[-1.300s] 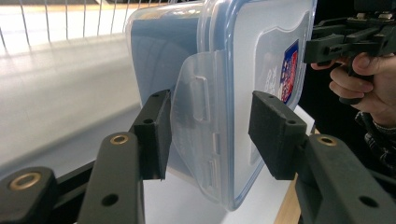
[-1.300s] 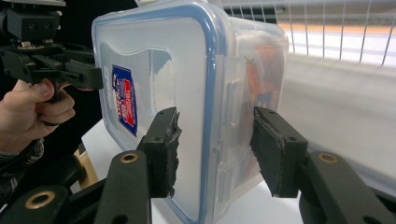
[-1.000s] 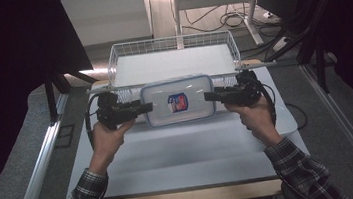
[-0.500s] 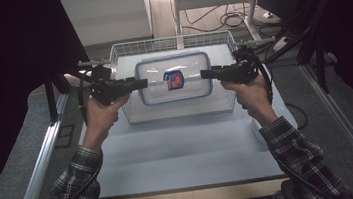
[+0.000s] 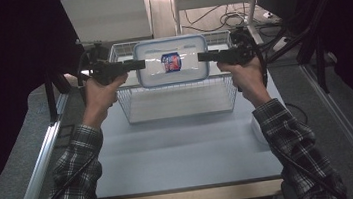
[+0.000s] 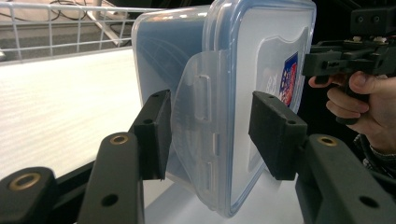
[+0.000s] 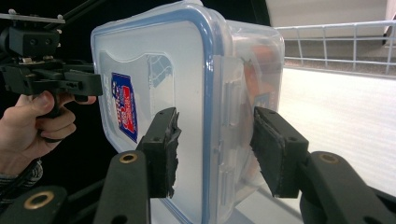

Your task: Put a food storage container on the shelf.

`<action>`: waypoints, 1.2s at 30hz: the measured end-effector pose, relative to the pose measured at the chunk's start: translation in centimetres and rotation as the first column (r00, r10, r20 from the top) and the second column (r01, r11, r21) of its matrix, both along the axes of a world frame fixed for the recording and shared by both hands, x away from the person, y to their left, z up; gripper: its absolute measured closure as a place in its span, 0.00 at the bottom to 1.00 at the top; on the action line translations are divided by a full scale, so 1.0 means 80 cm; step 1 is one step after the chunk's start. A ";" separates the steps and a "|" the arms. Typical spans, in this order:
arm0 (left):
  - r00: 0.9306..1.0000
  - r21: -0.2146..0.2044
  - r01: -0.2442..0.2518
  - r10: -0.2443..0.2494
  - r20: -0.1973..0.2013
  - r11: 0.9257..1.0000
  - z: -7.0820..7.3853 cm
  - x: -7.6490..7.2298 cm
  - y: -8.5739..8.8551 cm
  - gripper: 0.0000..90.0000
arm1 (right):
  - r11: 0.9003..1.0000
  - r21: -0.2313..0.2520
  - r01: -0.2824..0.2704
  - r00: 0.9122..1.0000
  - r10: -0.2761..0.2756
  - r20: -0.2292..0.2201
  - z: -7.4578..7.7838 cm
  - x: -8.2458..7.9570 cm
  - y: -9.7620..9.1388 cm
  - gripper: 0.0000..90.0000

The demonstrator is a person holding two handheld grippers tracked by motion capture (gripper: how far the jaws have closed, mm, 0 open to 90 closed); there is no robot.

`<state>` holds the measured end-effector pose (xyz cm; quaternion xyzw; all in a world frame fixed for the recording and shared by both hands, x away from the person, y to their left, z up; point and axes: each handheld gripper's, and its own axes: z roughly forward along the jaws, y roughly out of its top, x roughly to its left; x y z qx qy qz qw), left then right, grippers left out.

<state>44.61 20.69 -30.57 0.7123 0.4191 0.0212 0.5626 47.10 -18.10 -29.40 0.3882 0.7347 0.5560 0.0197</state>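
A clear plastic container (image 5: 172, 62) with a blue-rimmed lid and a red and blue label hangs in the air above a white wire basket (image 5: 181, 110). My left gripper (image 5: 141, 63) is shut on its left end and my right gripper (image 5: 201, 56) on its right end. In the left gripper view the pads (image 6: 156, 130) clamp the container (image 6: 261, 70) across its lid latch, with the right gripper (image 6: 345, 60) beyond. In the right gripper view the container (image 7: 177, 70) sits between my jaws, and the left gripper (image 7: 51, 79) holds its far end.
The basket stands at the far side of the pale table (image 5: 180, 149). Its wire rim (image 6: 56, 28) and white floor lie just below and behind the container. Black frame posts and cables stand at both sides of the table.
Both grippers have carried the container up and away from the person, from just in front of the basket to above it. The grip on both ends is unchanged.
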 end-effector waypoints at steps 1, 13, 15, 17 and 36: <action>1.000 -0.004 -0.002 0.002 -0.004 1.000 0.000 0.003 0.000 0.56 | 1.000 0.002 0.004 1.000 -0.004 -0.003 0.000 0.003 0.000 0.58; 0.999 -0.024 -0.014 0.014 -0.036 1.000 -0.009 0.028 -0.001 0.55 | 1.000 0.017 0.023 0.998 -0.022 -0.052 -0.007 0.030 0.000 0.57; 0.999 -0.026 -0.015 0.014 -0.037 1.000 -0.009 0.029 -0.001 0.55 | 1.000 0.015 0.021 0.998 -0.020 -0.055 -0.007 0.032 0.000 0.57; 0.999 -0.023 -0.015 0.014 -0.035 1.000 -0.009 0.031 -0.001 0.55 | 1.000 0.014 0.022 0.998 -0.021 -0.060 -0.007 0.034 0.000 0.56; 0.995 -0.017 -0.052 0.050 -0.084 0.999 -0.016 0.051 -0.001 0.47 | 0.993 -0.083 0.087 0.995 -0.090 -0.031 -0.013 0.037 0.004 0.68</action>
